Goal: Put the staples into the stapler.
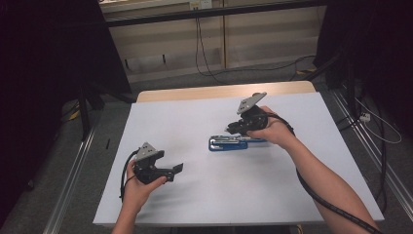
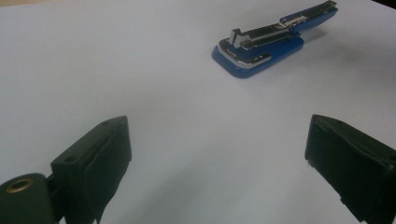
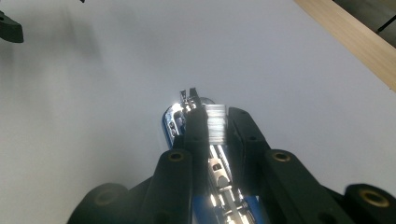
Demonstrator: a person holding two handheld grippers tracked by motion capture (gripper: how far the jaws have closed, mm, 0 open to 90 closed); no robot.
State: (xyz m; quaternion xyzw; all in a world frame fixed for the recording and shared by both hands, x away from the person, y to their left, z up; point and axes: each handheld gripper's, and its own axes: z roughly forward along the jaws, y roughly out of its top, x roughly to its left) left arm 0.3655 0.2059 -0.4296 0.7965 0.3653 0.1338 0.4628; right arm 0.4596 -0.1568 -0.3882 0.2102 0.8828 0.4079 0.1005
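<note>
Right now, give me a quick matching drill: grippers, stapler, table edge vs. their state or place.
Column 1:
1. left gripper
2. right gripper
3. blue stapler
4. bare wooden strip

Column 2:
A. lying opened up on the white sheet
B. along the far edge of the table
C. jaws wide apart, nothing between them
D. jaws closed on a strip of staples over the stapler

Pairs: 1-C, 2-D, 3-A, 4-B
</note>
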